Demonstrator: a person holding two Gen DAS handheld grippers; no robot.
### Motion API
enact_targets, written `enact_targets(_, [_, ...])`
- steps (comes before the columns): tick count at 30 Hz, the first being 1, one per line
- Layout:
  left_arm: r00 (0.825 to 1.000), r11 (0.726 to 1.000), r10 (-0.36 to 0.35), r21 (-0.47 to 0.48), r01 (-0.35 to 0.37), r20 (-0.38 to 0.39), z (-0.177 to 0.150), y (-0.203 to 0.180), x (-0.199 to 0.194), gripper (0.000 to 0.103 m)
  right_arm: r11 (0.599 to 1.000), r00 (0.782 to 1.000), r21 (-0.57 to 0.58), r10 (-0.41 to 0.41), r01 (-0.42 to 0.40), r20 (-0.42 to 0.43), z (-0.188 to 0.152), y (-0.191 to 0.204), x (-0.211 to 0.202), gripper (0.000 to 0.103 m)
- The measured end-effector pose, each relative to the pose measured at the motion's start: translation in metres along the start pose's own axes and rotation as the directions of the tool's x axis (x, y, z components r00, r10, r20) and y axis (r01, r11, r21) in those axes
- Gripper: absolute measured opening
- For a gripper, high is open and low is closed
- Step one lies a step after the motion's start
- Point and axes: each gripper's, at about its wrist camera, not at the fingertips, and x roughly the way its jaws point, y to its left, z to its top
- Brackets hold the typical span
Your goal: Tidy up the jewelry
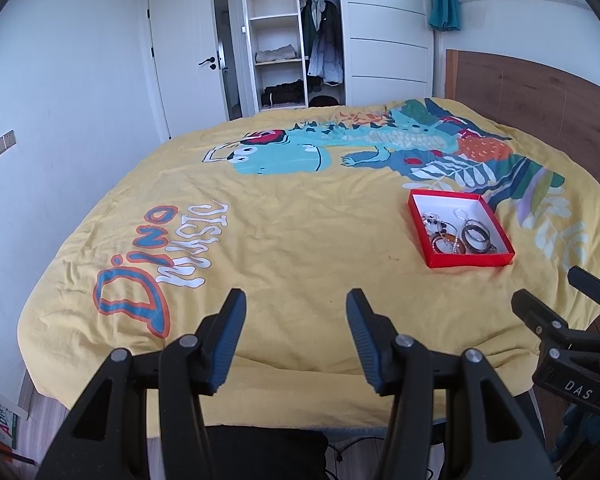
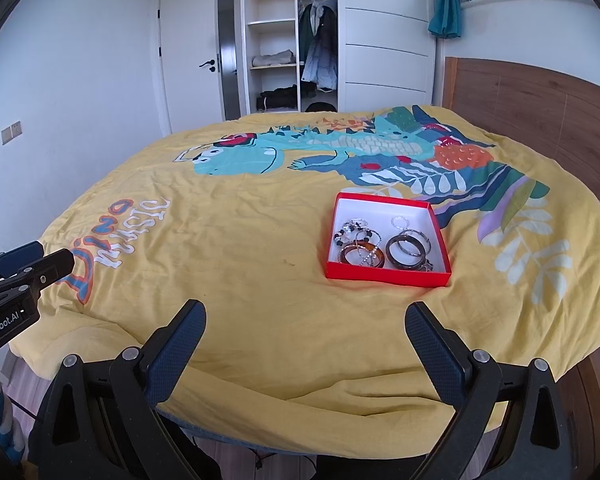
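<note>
1. Left tool point(image 1: 296, 312) and right tool point(image 2: 306, 322): both released, empty, above the bed point(image 2: 260, 280).
2. Jewelry point(image 2: 380, 246) lies tangled in the red box point(image 2: 388, 274).
3. Risk: lifting one bangle may drag others out.

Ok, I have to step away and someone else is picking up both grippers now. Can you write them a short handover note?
Left gripper: open, empty, above the near edge of the bed.
Right gripper: open, empty, also at the near edge.
Red box: lidless, on the yellow dinosaur quilt, ahead of the right gripper. It holds the jewelry: a dark bangle, an amber bangle, beaded bracelets and thin silver rings, all tangled in the near half.
Done: nothing evident; no piece lies outside the box.
Left: sorting the pieces. Right gripper looks better placed to start.
</note>
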Motion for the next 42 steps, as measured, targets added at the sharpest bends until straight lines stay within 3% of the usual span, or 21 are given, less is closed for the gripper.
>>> enact_targets(42, [1.0, 1.0, 0.003, 0.003, -0.003, -0.018, -0.0041, 0.0017, 0.0026, 0.05, 1.0, 1.0, 0.007, -0.011, 0.011, -0.005, 0.0005, 0.0043, 0.0017, 0.099])
